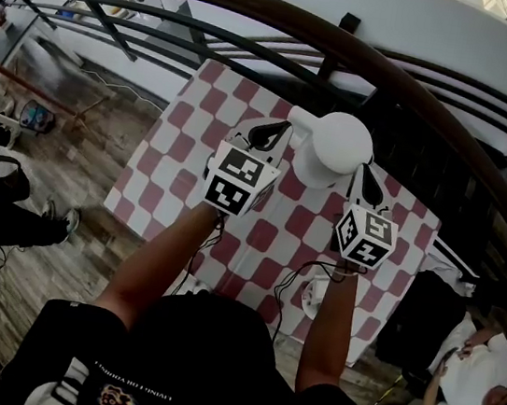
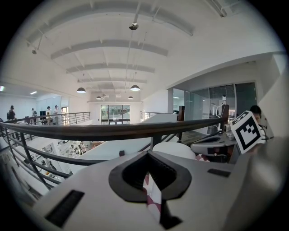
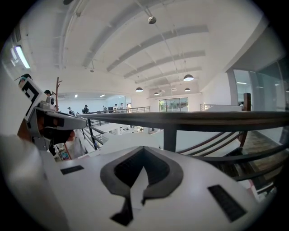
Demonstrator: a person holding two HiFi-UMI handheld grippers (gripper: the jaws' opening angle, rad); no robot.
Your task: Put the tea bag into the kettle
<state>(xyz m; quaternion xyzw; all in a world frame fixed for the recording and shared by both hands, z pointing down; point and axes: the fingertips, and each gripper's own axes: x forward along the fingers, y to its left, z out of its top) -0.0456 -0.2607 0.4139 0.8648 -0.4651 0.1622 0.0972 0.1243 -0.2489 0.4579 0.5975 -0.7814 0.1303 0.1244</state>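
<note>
Head view.
- Item: worktop (image 1: 169, 165) under a red-and-white check cloth, set against a dark railing (image 1: 264, 5).
- Item: white kettle (image 1: 338, 143), upright near the cloth's 12 o'clock edge. Its domed top looks closed.
- Item: left gripper (image 1: 270, 134), just beside the kettle at its 9 o'clock.
- Item: right gripper (image 1: 368, 182), near the kettle at its 4 o'clock.
- Item: small white object (image 1: 312, 300) at the cloth's 5 o'clock, half hidden by the right forearm. Its kind cannot be told.
- Not found: the tea bag, which shows neither on the bare cloth nor at either gripper.

Left gripper view.
- The fingers (image 2: 126, 176) are clenched tip to tip.
- Only check cloth shows through the slit behind the tips, and nothing is pinched.
- The kettle's white top (image 2: 174, 150) lies past the tips at 1 o'clock.

Right gripper view.
- The fingers (image 3: 113, 176) are clenched the same way.
- A white sliver shows through the slit. It is probably a surface below rather than a held thing.
- The left gripper sits at 9 o'clock.

Assessment.
- Step in hand: before pick-up. Both grippers wait empty beside the kettle and the tea bag is not yet taken.
- Next move calls for finding the tea bag, which may be at the small white object, though that is unconfirmed.
- One pair of fingers then has to release and pinch the bag or its string.
- The other gripper has to free the kettle's opening if the lid is on.
</note>
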